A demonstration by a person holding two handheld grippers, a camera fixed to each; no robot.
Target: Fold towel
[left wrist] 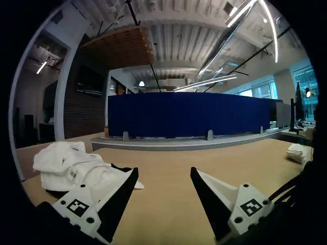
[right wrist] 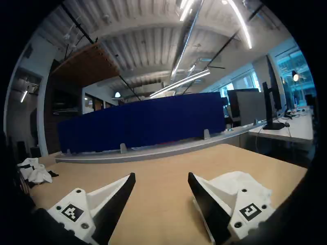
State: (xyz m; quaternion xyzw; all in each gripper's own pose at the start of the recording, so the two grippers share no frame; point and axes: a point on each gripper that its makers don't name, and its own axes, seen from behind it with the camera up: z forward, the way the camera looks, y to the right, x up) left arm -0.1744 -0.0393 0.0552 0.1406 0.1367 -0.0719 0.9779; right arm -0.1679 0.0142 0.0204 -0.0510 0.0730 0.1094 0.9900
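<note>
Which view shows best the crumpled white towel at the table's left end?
The left gripper view: the towel lies close and large, partly behind a finger. The right gripper view shows it small and far off.

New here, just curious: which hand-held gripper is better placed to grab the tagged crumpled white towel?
Left, likely. The towel lies beside the open left hand-held gripper; from the right hand-held gripper it sits far off.
</note>
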